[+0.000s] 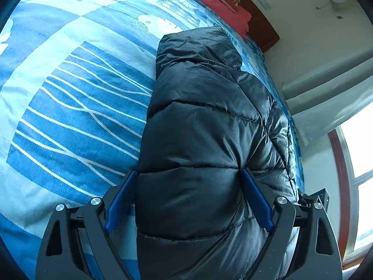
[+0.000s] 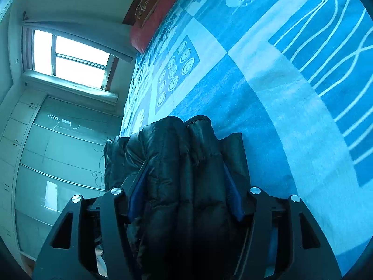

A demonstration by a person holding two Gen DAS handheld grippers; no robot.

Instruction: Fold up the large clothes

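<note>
A black quilted puffer jacket [image 1: 205, 121] lies lengthwise on the blue patterned bed [image 1: 70, 93], near its right edge. My left gripper [image 1: 188, 175] clamps a thick fold of the jacket between its blue pads [image 1: 121, 198]. In the right wrist view my right gripper [image 2: 186, 165] clamps another bunched end of the jacket [image 2: 186, 186] between its blue fingers [image 2: 233, 196], just above the bed [image 2: 256, 70]. Both sets of jaws are spread wide by the padding.
A red pillow [image 1: 214, 2] lies against the brown headboard [image 1: 263, 23]; it also shows in the right wrist view [image 2: 158, 7]. A window [image 2: 70, 58] and white wardrobe doors [image 2: 58, 151] stand beside the bed. Open bedsheet stretches beside the jacket.
</note>
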